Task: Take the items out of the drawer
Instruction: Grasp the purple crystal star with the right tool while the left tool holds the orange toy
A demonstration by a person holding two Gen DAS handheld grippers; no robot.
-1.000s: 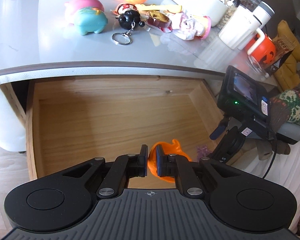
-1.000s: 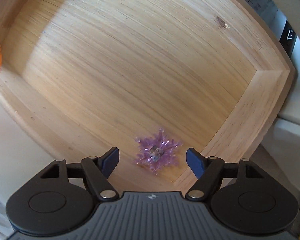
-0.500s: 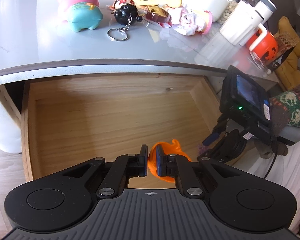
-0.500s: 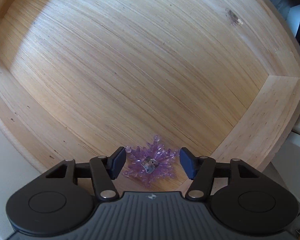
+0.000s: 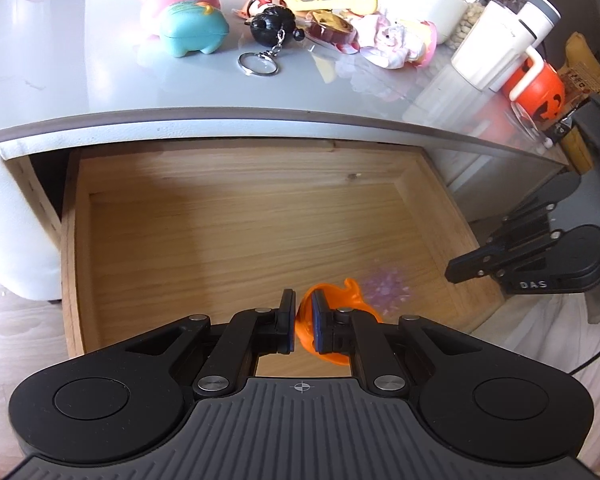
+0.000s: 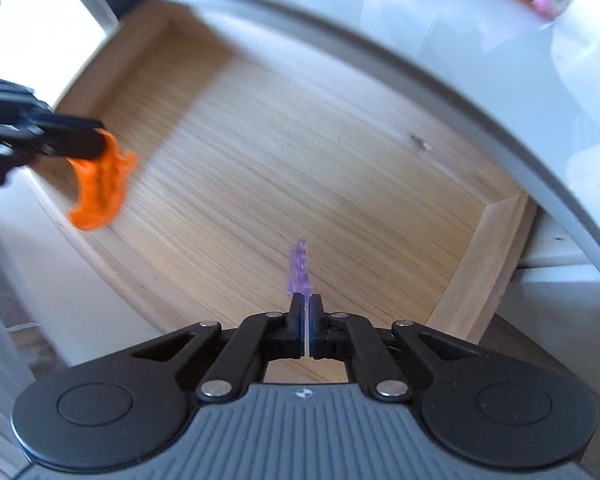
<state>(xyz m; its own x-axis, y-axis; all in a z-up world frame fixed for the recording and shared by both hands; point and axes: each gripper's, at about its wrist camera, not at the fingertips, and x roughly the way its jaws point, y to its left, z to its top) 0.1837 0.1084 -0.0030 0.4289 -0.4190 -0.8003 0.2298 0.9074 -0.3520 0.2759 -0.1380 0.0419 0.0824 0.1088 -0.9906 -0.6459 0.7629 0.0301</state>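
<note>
A thin purple snowflake ornament (image 6: 299, 267) is pinched edge-on between the pads of the right hand-held gripper (image 6: 305, 320), whose jaws have just been closing onto it; it stands straight out beyond the fingertips, above the floor of the open wooden drawer (image 6: 340, 152), near the drawer's front right corner. In the left wrist view this ornament appears only as a pale purple blur (image 5: 386, 286) just beside the orange piece, and the right hand-held gripper (image 5: 456, 270) is seen from the side at the drawer's right wall. An orange plastic toy (image 5: 332, 300) is clamped in the nearly closed jaws of the left hand-held gripper (image 5: 302, 322), held over the front edge of the drawer. In the right wrist view the toy (image 6: 100, 188) hangs from those black fingertips at the left. On the grey tabletop (image 5: 100, 92) behind the drawer lie a teal squishy toy (image 5: 194, 32), a black keychain figure (image 5: 270, 30) and a white tumbler (image 5: 500, 44).
</note>
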